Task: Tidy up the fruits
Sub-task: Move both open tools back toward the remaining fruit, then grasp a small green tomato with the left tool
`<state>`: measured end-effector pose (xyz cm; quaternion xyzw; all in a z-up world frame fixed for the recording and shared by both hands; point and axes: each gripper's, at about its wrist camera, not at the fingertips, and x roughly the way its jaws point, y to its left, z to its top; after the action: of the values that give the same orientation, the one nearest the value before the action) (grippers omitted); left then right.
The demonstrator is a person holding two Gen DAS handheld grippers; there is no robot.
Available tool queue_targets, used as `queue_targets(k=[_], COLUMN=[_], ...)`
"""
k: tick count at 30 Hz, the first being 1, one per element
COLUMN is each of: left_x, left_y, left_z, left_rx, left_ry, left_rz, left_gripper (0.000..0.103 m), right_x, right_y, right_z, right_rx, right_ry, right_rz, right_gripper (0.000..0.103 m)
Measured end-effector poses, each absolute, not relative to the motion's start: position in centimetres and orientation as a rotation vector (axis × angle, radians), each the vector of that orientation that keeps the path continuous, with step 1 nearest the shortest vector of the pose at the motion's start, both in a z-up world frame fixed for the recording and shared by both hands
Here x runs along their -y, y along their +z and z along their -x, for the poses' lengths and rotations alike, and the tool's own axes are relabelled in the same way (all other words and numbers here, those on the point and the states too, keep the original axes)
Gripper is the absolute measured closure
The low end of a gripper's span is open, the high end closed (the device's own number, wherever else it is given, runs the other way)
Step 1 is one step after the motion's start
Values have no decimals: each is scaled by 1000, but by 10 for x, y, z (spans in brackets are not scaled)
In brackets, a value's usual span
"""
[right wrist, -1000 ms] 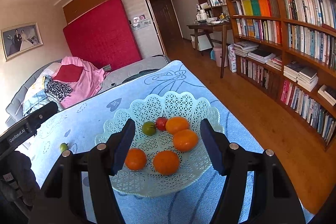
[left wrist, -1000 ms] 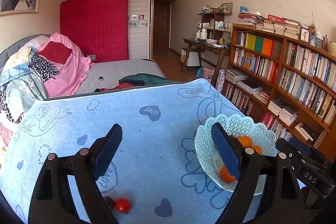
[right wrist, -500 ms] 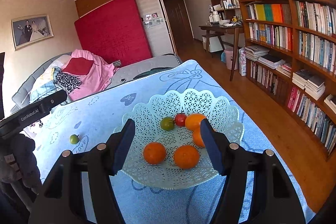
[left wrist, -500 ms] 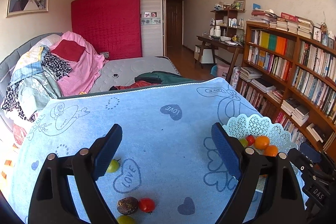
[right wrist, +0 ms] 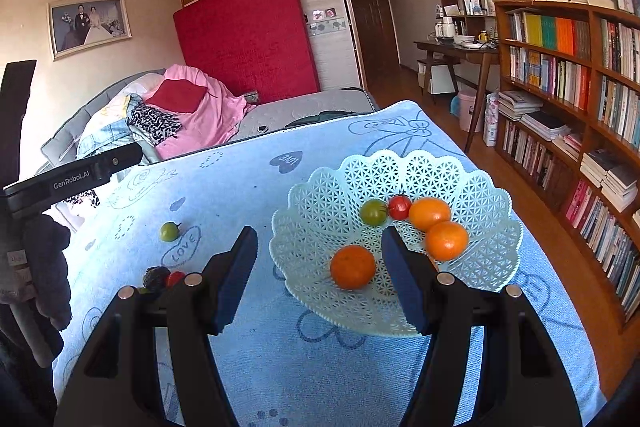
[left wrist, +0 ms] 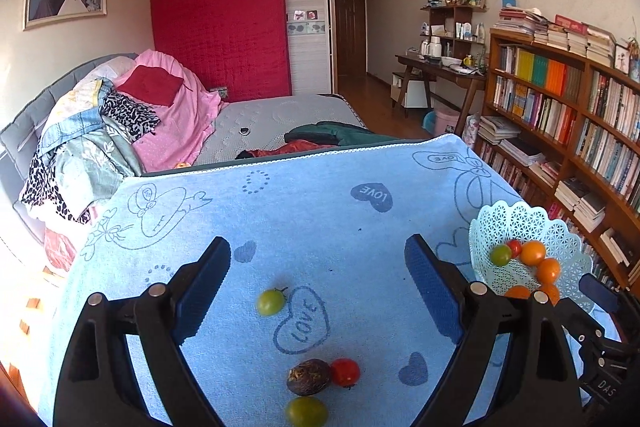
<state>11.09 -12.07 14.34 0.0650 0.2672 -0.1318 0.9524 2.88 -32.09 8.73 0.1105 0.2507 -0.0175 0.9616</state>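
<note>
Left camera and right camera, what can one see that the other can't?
Only the left wrist view shows the big round green fruit at the bottom edge, next to the dark brown wrinkly fruit, and its own open left claw. Only the right wrist view shows the whole pale blue lattice plastic basket and its own open right claw. Both show the small green tomato beside the "LOVE" heart, the small red tomato and the blue towel.

Left tongs [left wrist: 317, 281] and right tongs [right wrist: 319, 265] both gape wide, empty.
</note>
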Motion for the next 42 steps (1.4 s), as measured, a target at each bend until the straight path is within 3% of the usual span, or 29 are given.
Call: queue_targets(k=[13, 26, 34, 42], left_x=[70, 71, 77, 80], left_y=[109, 52, 31, 21], left_z=[-144, -194, -213, -221], left_rx=[-700, -856, -913, -925], left_ry=[-223, -223, -259, -308], left_rz=[-75, -126, -119, -97], left_gripper=[15, 40, 43, 72], right_x=[274, 246, 239, 226], right_y=[83, 64, 53, 43], right_z=[-47, -62, -69, -76], right_rx=[-564, -652, -695, -733], right_ry=[80, 160, 175, 207], right_rz=[-196, -177, -173, -158], right_gripper=[37, 37, 37, 37])
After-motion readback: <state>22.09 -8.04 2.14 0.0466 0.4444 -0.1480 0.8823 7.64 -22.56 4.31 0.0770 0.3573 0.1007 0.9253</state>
